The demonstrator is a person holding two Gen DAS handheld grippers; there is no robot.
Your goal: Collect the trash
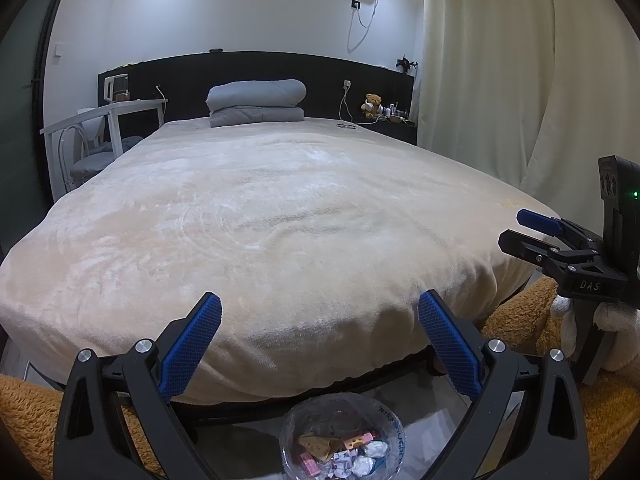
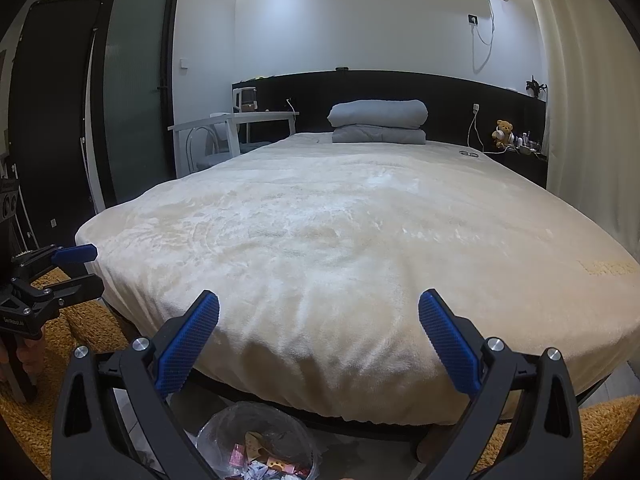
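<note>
Two grippers hang level at the near end of the bed [image 1: 256, 216], both pointing toward the far headboard [image 1: 256, 68]. A plush cream blanket [image 2: 340, 240] with a brushed, swirled nap drapes over the mattress edge; a folded grey quilt [image 1: 256, 102] lies at the far end. The left gripper [image 1: 320, 332] has its ridged blue pads [image 1: 192, 348] spread wide with nothing between them, and the right gripper [image 2: 319, 330] likewise stands with jaws apart and empty. Low between the fingers, on the floor just beside the bed's near edge, sits a round bin lined with a thin clear plastic bag [image 1: 342, 440], holding crumpled white paper [image 1: 360, 458], pink wrappers [image 2: 238, 454] and what looks like a scrap of brown card [image 1: 316, 444]. Shaggy orange rug [image 2: 24, 420] flanks it on both sides.
</note>
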